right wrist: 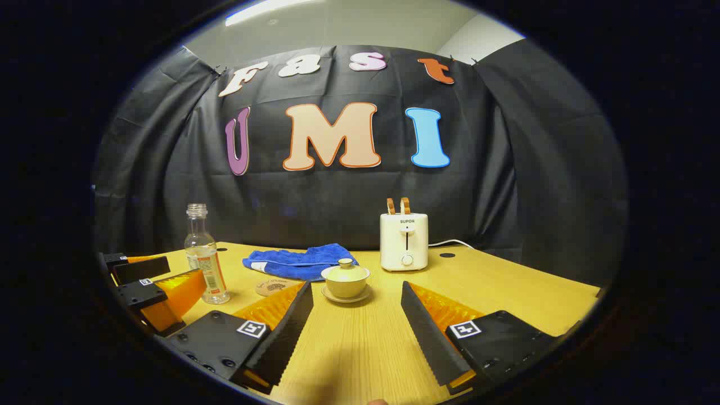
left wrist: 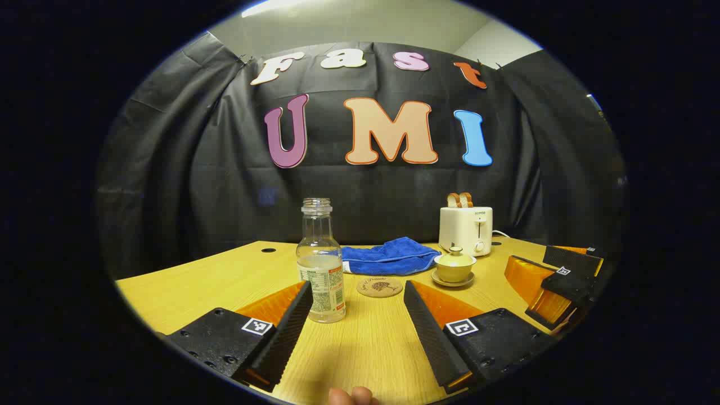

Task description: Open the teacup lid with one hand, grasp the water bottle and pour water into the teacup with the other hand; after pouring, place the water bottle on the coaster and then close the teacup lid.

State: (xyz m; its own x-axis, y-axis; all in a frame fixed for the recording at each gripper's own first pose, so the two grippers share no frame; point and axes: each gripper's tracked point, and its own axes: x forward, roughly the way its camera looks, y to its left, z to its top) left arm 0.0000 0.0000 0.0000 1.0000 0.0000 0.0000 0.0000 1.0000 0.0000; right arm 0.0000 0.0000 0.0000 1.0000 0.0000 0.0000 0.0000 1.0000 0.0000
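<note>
An uncapped clear water bottle (left wrist: 321, 264) with a little water stands on the wooden table, just ahead of my left gripper (left wrist: 358, 315), which is open and holds nothing. Beyond it lies a round cork coaster (left wrist: 379, 287). The lidded teacup (left wrist: 454, 264) rests on its saucer to the right. In the right gripper view, the teacup (right wrist: 345, 279) with its lid on sits straight ahead of my open right gripper (right wrist: 356, 318). The bottle (right wrist: 206, 256) stands at the left, the coaster (right wrist: 272, 287) between them. Each view catches the other gripper at its edge.
A blue towel (left wrist: 388, 256) lies behind the coaster. A white toaster (left wrist: 466, 228) with two slices of bread stands at the back, its cord trailing right. The table (right wrist: 506, 287) has bare wood on the right side and a small hole (right wrist: 447, 255) near the back.
</note>
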